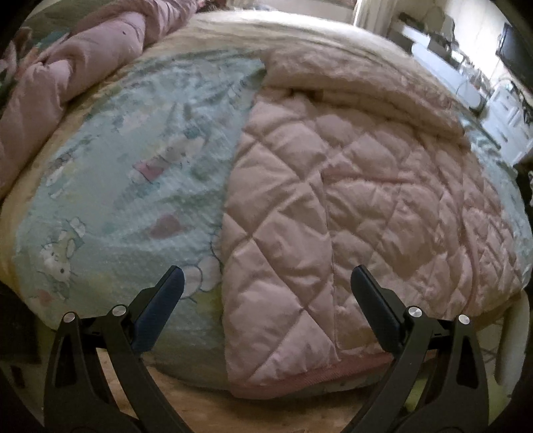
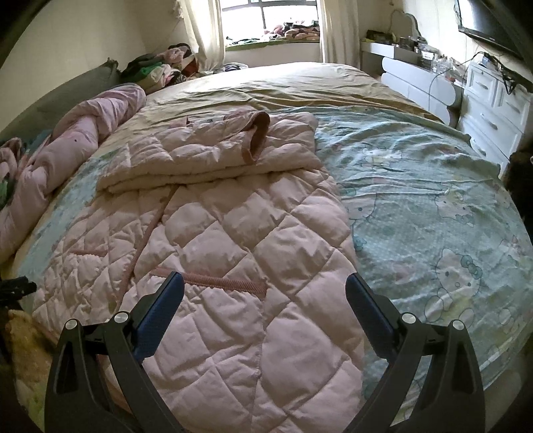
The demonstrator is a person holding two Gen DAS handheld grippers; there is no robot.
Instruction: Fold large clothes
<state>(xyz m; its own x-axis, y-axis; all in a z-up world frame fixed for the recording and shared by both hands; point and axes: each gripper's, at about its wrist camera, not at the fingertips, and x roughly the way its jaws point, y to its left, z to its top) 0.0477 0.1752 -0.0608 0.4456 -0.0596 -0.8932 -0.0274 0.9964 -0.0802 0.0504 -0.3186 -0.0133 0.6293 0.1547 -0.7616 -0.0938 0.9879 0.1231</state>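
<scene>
While both grippers hang over the bed with nothing in them, the scene reads as follows:
left gripper [image 1: 266, 279]: fingers spread wide, empty, raised above the near edge of the bed, aimed forward and down; blue pads [image 1: 156, 316] face inward
left gripper aim: straddles the left border of the quilted coat [image 1: 333, 200], left finger over the sheet, right finger over the coat
right gripper [image 2: 265, 281]: fingers spread wide, empty, raised over the lower half of the coat, pointed along the bed toward the window [image 2: 269, 16]
right gripper aim: left finger just over the ribbed pocket trim [image 2: 216, 279], right finger near the coat's right edge
quilted coat: pale pink, diamond stitching, lying flat on the cartoon-print sheet [image 2: 433, 200]; hem at the near bed edge
coat top: folded down over the body, sleeve with ribbed cuff [image 2: 258, 140] lying across the fold
pink duvet [image 2: 66, 146]: bunched along the left side of the bed, apart from the coat
dresser [image 2: 493, 103]: white, against the right wall beyond the bed
</scene>
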